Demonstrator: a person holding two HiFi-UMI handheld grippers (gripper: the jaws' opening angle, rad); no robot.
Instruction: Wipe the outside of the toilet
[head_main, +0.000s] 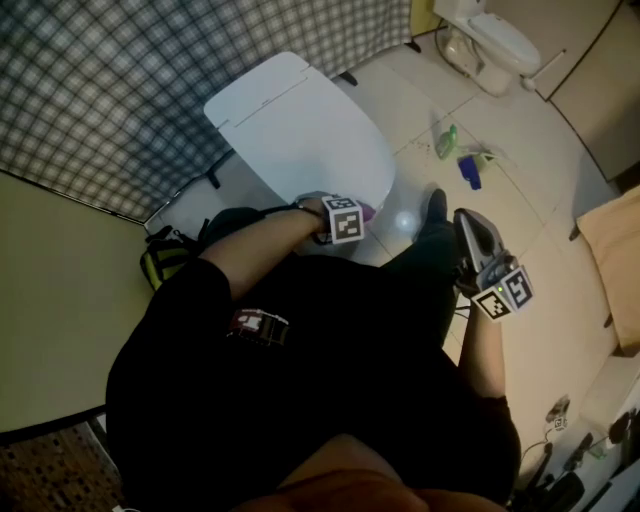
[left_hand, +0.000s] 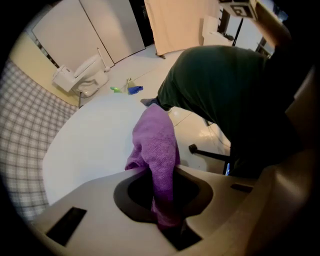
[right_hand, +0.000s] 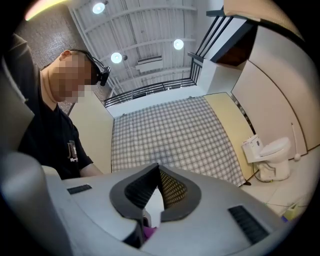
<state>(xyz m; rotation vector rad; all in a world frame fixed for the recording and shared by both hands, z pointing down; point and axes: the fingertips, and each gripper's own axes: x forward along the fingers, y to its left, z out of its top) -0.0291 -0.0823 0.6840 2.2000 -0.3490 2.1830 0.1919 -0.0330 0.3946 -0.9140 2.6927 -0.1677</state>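
A white toilet (head_main: 300, 130) with its lid down stands against a checked wall. The left gripper (left_hand: 167, 200) is clamped on a purple cloth (left_hand: 157, 145), which lies against the toilet's front edge. The right gripper (right_hand: 159, 169) is held well apart, with its 2 jaws closed and empty.

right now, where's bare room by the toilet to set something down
The floor is bare to the right of the bottles. The toilet lid is bare too, except its front edge, where the cloth rests. Crowded: the bag wedged left of the toilet, and clutter in the lower right corner.
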